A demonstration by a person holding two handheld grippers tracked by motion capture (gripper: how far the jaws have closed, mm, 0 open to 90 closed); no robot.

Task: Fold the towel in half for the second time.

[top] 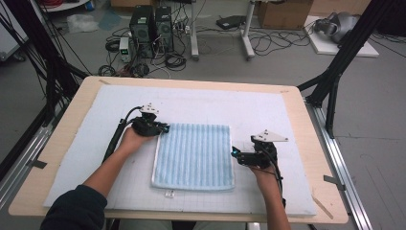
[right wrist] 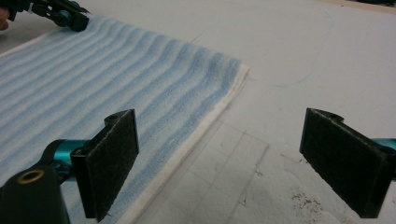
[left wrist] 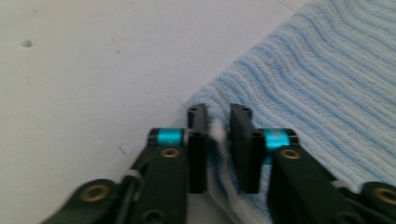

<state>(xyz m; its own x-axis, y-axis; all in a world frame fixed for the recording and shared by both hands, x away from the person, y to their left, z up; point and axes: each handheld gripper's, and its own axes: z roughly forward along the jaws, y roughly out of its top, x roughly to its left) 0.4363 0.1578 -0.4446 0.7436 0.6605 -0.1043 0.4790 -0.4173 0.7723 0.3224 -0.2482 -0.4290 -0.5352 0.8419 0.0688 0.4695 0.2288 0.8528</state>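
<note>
The left gripper (left wrist: 218,122) is closed to a narrow gap on the far left corner of the towel (top: 194,155); in the left gripper view a pinch of white hem (left wrist: 217,133) stands up between its pads. This grip at the corner gives control of one end of the far edge, probably so that the edge can be lifted for a fold.

The right gripper (top: 235,154) rests at the towel's right edge, about halfway along, with its jaws spread wide and nothing between them. In the right gripper view one pad (right wrist: 112,161) sits over the blue stripes and the other pad (right wrist: 343,161) over bare mat, so the hem runs through the gap. A closing move here would likely take the edge, not the far right corner (right wrist: 240,70).

The towel lies flat and square in the middle of the white foam mat (top: 72,163), which covers the wooden table (top: 325,211). A small clear clip (top: 169,194) lies on the mat just beside the towel's near edge.
</note>
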